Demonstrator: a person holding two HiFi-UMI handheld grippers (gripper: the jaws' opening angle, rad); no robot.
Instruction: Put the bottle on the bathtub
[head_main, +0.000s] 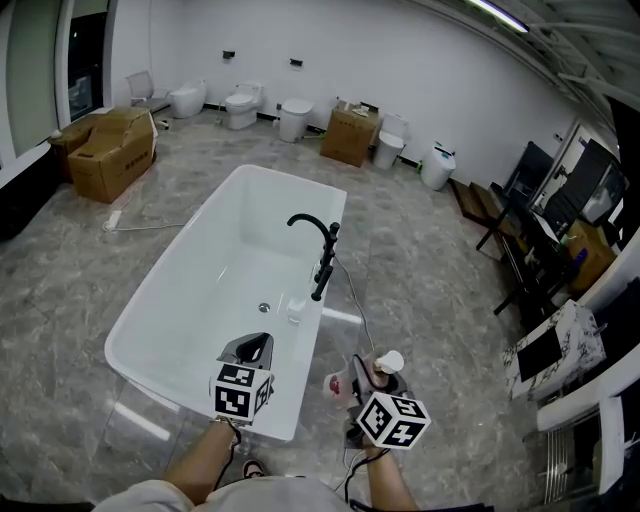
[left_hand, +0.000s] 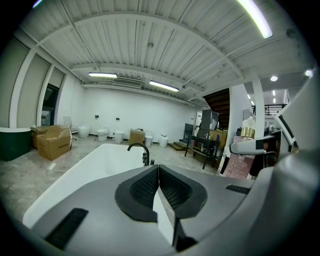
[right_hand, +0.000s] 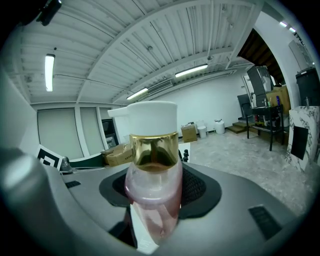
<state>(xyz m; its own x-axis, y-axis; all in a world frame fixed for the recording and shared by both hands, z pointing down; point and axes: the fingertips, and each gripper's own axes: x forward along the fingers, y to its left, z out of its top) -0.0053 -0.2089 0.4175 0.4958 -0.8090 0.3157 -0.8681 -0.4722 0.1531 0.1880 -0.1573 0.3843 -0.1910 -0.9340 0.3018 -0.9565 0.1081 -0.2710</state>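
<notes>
Nearest, the right gripper (head_main: 362, 383) has its jaws clamped on the pink pump bottle (right_hand: 152, 172), held upright, apparently over the floor beside the tub's near corner. The left gripper (left_hand: 159, 192) has its jaws pressed together, empty. Beyond lies the bathtub (head_main: 330, 205). Grasp done; placing on its rim remains.

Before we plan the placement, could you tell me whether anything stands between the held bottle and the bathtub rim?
Nothing visible does. The right gripper holds the bottle just right of the bathtub rim. The black faucet stands farther along that rim, and the left gripper, jaws together, hangs over the tub's near end.
</notes>
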